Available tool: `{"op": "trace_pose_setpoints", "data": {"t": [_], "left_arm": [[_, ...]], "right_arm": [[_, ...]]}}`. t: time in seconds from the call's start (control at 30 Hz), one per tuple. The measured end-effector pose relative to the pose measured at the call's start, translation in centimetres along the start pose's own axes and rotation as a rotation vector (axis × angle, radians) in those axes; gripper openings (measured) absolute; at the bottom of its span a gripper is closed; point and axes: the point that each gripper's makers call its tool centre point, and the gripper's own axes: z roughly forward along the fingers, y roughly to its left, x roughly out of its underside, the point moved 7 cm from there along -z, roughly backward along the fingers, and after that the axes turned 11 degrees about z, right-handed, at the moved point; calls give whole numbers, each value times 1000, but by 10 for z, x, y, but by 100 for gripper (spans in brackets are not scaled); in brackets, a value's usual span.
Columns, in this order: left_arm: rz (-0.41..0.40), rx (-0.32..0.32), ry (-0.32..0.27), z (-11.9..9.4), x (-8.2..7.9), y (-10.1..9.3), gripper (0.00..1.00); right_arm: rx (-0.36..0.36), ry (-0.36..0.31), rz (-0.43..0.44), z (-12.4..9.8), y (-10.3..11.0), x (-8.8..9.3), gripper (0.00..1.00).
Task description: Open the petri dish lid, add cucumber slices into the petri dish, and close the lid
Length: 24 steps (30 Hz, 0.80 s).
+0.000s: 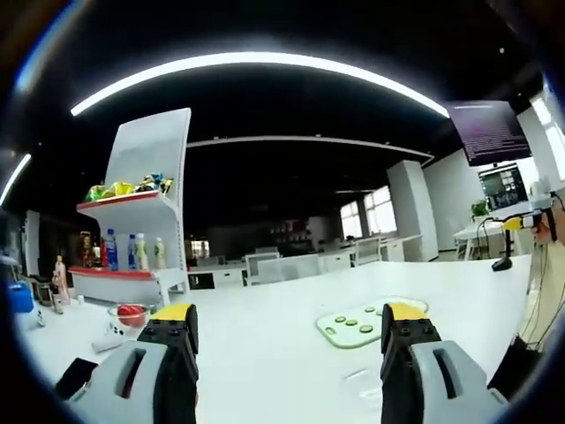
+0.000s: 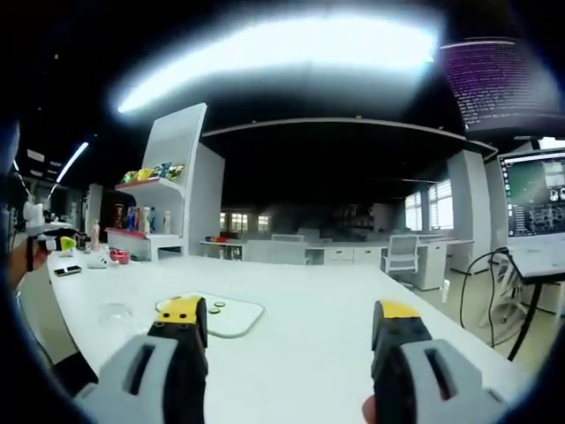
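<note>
A pale green cutting board [image 1: 346, 329] lies on the white table [image 1: 282, 353] with several cucumber slices [image 1: 352, 323] on it. In the left gripper view its right end is hidden behind one jaw. A clear petri dish [image 1: 364, 382] shows faintly in front of the board. My left gripper [image 1: 289, 322] hangs open above the table with nothing between its jaws. In the right gripper view, the board [image 2: 237, 318] and slices [image 2: 216, 306] lie just past the left jaw, with the petri dish [image 2: 115, 314] left of them. My right gripper [image 2: 289, 322] is open and holds nothing.
A white shelf unit [image 1: 141, 221] with bottles and toys stands at the table's far left. Near it sit a red bowl [image 1: 130, 314] and a dark phone [image 1: 75, 375]. At the right are a monitor [image 2: 534, 208] and cables. A hand holds the other gripper [image 2: 53, 237] at the left edge.
</note>
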Motion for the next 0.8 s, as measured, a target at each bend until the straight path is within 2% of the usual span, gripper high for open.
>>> {"op": "trace_pose_setpoints", "data": {"t": [0.4, 0.8], "left_arm": [[-16, -37, 38, -14, 12, 10, 88], [-19, -21, 41, -13, 12, 8, 91]], "right_arm": [[51, -3, 12, -25, -12, 4, 76], [69, -5, 22, -39, -15, 3, 76]]}}
